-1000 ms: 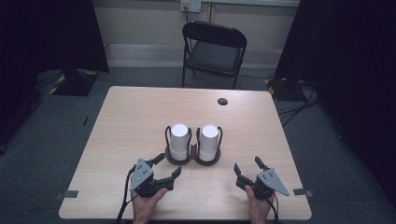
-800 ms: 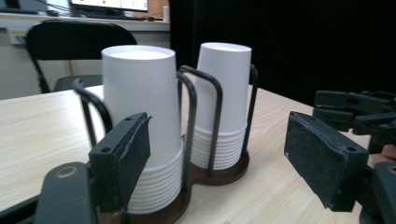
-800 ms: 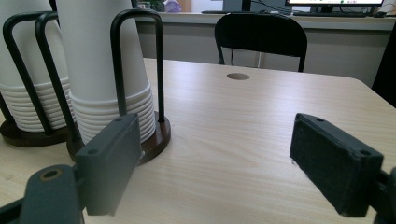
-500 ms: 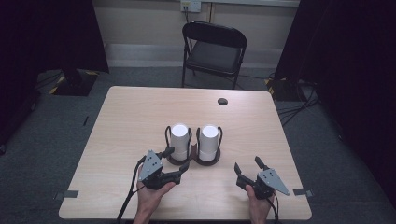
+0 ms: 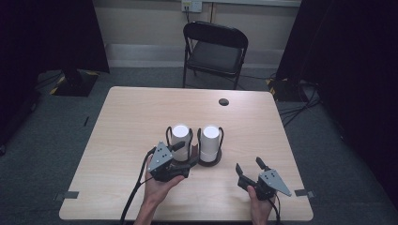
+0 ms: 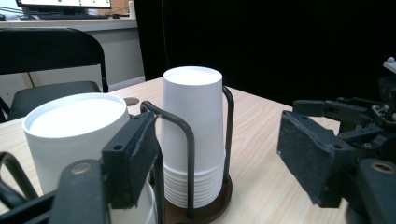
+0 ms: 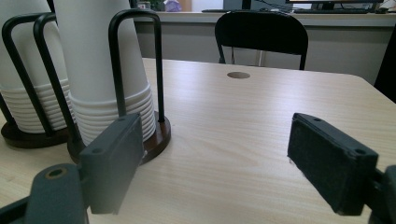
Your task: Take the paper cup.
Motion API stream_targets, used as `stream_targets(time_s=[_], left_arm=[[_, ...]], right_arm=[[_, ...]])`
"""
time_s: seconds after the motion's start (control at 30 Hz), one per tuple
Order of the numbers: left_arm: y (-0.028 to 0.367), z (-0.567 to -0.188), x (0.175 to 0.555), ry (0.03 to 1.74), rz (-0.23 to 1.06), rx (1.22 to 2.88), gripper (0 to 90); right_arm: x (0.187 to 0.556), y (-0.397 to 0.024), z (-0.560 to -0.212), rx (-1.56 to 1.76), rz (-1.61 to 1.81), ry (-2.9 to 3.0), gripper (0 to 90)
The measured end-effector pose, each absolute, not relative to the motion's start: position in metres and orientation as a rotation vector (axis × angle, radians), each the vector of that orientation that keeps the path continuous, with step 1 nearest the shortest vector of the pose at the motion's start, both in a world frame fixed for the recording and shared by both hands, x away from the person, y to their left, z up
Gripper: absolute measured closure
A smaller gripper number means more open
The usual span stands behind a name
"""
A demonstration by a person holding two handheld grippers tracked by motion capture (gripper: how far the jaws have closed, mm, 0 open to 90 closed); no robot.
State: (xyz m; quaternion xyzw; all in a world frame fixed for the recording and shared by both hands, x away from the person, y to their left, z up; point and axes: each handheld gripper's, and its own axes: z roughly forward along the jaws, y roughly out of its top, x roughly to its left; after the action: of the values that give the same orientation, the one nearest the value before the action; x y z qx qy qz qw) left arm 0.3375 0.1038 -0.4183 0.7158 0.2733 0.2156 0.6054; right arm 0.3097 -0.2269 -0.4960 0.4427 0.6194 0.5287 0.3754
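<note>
1. Table (image 5: 141, 117): a pale wood top bearing two stacks of white paper cups, each standing upside down in a black wire holder on a dark round base. The left stack (image 5: 180, 140) and the right stack (image 5: 210, 143) stand side by side near the middle of the near half; their bases look to be touching, though the high view is too coarse to be sure.
2. Left gripper (image 5: 184, 153): held in the left hand (image 5: 159, 185), its jaws spread wide. Compared with a second ago it has moved forward and to the right, from open table to the near side of the left stack. In the left gripper view one jaw lies just in front of that stack and the other hangs over bare table beyond the right stack (image 6: 194, 140); neither is seen pressing a cup.
3. Right gripper (image 5: 248, 168): jaws spread, nothing between them, in the same place near the table's front right edge as before, well apart from the cups.
4. Background: a black folding chair (image 5: 215, 49) beyond the far edge, and a small round hole (image 5: 224, 101) in the tabletop.
</note>
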Motion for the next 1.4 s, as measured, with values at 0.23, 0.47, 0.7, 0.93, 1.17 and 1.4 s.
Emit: stream_targets(time_s=[0.23,0.47,0.7,0.93,1.17,1.4], left_arm=[[0.099,-0.410,0.345,0.619,0.517,1.665,27.8],[0.094,-0.405,0.353,0.624,0.547,1.674,26.7],[0.081,-0.401,0.367,0.620,0.519,1.709,27.4],[0.073,-0.400,0.372,0.618,0.514,1.716,28.9],[0.062,-0.396,0.383,0.595,0.499,1.724,29.4],[0.056,-0.391,0.393,0.599,0.490,1.724,28.2]], right_arm=[[0.310,-0.226,-0.496,1.130,1.346,1.592,19.0],[0.310,-0.225,-0.496,1.128,1.333,1.597,20.0],[0.310,-0.225,-0.496,1.130,1.337,1.594,20.1],[0.310,-0.226,-0.496,1.136,1.339,1.589,20.1],[0.310,-0.226,-0.496,1.137,1.338,1.585,20.1],[0.310,-0.226,-0.496,1.135,1.337,1.583,20.1]])
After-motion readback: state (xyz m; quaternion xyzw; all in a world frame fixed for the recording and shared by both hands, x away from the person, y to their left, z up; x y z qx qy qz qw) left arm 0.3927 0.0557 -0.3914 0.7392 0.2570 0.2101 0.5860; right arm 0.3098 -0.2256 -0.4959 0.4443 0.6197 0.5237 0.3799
